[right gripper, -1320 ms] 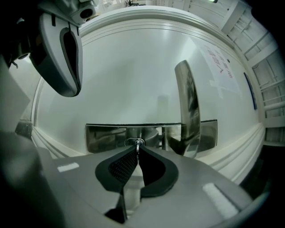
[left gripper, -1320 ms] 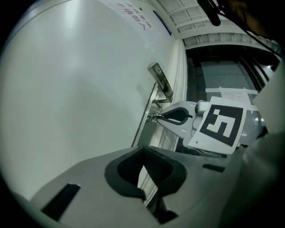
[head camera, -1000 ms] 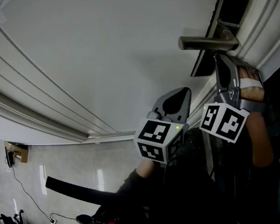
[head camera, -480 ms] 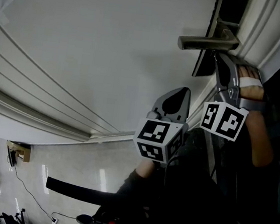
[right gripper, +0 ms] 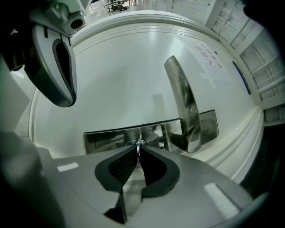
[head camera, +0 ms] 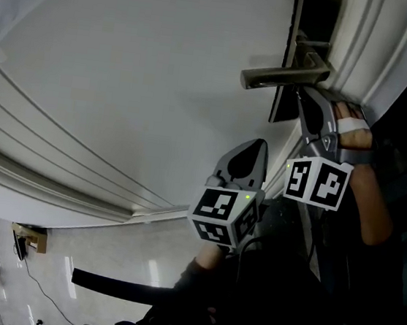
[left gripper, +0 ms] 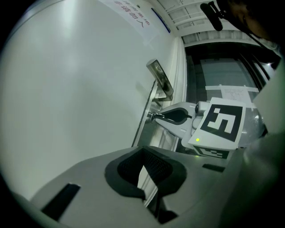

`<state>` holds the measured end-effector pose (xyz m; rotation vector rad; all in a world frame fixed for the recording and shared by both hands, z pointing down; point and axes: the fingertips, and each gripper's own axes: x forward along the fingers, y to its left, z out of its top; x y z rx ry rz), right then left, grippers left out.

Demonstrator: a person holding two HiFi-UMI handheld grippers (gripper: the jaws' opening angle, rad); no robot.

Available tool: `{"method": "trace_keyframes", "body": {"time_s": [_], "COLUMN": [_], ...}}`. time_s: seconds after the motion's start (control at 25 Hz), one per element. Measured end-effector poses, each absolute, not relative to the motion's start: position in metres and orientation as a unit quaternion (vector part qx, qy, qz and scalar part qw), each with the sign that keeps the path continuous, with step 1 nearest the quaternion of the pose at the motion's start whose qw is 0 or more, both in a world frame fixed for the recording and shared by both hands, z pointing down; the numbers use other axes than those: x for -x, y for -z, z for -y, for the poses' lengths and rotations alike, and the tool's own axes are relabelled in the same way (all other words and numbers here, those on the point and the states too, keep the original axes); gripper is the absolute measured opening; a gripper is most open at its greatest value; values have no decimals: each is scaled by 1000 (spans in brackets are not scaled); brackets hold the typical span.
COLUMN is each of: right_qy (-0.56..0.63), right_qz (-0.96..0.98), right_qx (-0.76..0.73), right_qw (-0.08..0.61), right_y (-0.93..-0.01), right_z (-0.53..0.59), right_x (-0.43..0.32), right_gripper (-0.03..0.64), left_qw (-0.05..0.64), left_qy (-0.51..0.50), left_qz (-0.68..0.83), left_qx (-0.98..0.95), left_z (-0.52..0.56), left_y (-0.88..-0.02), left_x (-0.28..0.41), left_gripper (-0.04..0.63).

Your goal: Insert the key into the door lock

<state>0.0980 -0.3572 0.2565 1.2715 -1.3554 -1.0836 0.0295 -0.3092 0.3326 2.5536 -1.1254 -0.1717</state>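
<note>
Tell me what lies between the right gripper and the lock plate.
Only the key, pinched in the right gripper, its tip at the lock plate; the right gripper view shows it.

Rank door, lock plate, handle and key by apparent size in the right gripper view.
1. door
2. lock plate and handle, roughly alike
3. key, smallest, mostly hidden

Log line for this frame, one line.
right gripper: shut on key | key: at lock plate by handle | left gripper: shut, empty | insertion: unclear
</note>
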Motion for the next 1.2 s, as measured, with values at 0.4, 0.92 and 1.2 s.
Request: {"method": "trace_keyframes", "body": {"time_s": [0.4,0.92,1.2], "right_qy": [416,108,30], "right_qz": [572,774,800], "right_qx": [-534,-607,-593], "right_qw": [463,145,83], "right_y": [-254,-285,-302], "right_z": [345,299,292], "right_x": [-113,-117,-116], "right_gripper": [28,2,0], "left_qw": [169,182,185], "left_qy": [68,37,20], "left_qz": [406,415,416], "left_qx": [-895,-891,-890], "left_z": [310,303,298], "left_y": [-330,-350,-362], "left_x": [-27,-38,-46], "left_gripper": [0,0,0]}}
